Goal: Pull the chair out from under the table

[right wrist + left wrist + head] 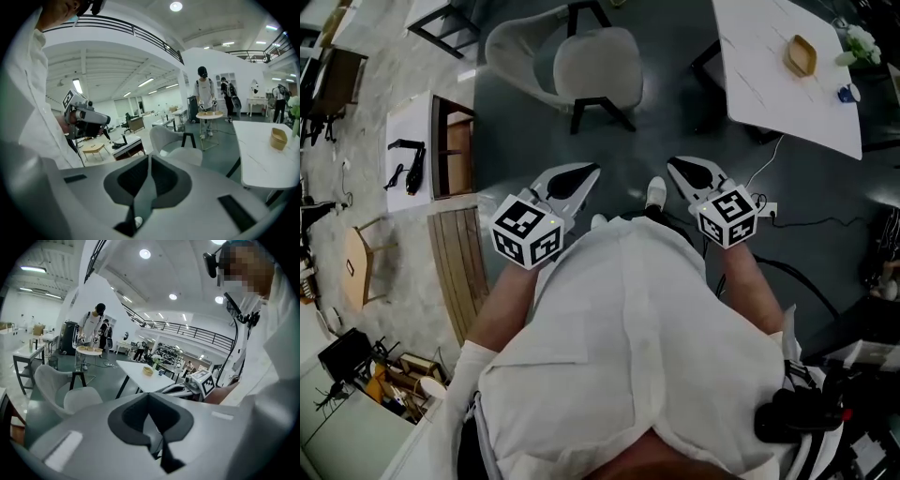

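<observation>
Close against the person's white shirt, the L gripper (pixel 586 174) sits at about waist level w/ its jaws pressed together and nothing btwn them; its own view shows the dark pads meeting at the tip (pixel 149 393). R gripper (pixel 677 165) is held alongside, well apart from the L one. Its jaw tips also meet (pixel 149 157) and it's empty. Each carries its marker cube (pixel 528 232) toward the wrist end. Both point fwd and a bit down, neither touching any furniture. One white shoe (pixel 655 192) shows on the floor btwn them.

Ahead on the dark floor stands the chair (pixel 595 66), pale shell seat on dark legs, upright and clear of the table (pixel 787 103): it's off the table's left edge w/ open floor btwn them. On the white tabletop, a small wooden bowl (pixel 801 54) and a plant (pixel 861 42) near the far corner. Off to the left, a low white cabinet (pixel 411 117) and a slatted wood bench (pixel 459 267).
</observation>
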{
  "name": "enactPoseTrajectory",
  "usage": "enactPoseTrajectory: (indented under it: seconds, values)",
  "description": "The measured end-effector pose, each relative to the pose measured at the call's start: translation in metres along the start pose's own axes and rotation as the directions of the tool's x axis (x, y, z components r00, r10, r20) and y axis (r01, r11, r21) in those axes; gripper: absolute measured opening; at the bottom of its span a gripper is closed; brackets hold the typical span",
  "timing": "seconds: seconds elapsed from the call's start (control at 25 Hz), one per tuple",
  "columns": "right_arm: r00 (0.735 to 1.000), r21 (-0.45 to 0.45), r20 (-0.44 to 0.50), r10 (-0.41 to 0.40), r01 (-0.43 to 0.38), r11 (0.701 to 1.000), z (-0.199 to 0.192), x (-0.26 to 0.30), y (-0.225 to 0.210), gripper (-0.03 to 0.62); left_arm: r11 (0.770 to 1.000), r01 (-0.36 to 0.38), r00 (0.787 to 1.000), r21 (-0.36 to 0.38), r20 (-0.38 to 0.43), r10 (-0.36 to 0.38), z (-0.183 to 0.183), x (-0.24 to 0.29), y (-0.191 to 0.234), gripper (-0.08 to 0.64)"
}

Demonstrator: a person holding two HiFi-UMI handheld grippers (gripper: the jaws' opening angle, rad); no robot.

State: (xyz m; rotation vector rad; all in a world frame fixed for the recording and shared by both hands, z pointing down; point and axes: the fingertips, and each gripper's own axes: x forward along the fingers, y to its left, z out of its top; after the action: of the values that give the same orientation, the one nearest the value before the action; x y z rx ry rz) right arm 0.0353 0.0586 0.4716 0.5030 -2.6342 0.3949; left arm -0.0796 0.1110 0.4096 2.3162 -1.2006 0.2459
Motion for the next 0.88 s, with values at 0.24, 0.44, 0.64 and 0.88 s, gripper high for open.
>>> enactPoseTrajectory:
  seconds: [0.24,0.44,0.64,0.88]
  values:
    - [1.0,-0.003,0.004,0.01,-0.01,1.0,-0.008,0.005,0.066,0.021,0.999,0.044,0.999,-0.006,0.002,-0.044,-0.027,-0.044,-0.011,0.006]
    - [0.999,-0.002,0.001,0.042,-0.042,0.999,-0.012,0.014,0.112,0.021,0.999,0.045,0.999,-0.006,0.007,-0.045,-0.044,-0.069,-0.01,0.006]
    - [0.999,-0.032,0.0,0.055,-0.055,0.998,-0.007,0.019,0.133,0.02,0.999,0.037,0.999,0.001,0.014,-0.037,-0.053,-0.087,-0.009,0.006]
    - [0.999,-0.056,-0.003,0.052,-0.052,0.997,-0.003,0.023,0.144,0.018,0.997,0.032,0.999,-0.071,0.026,-0.03,-0.064,-0.103,0.0,0.006]
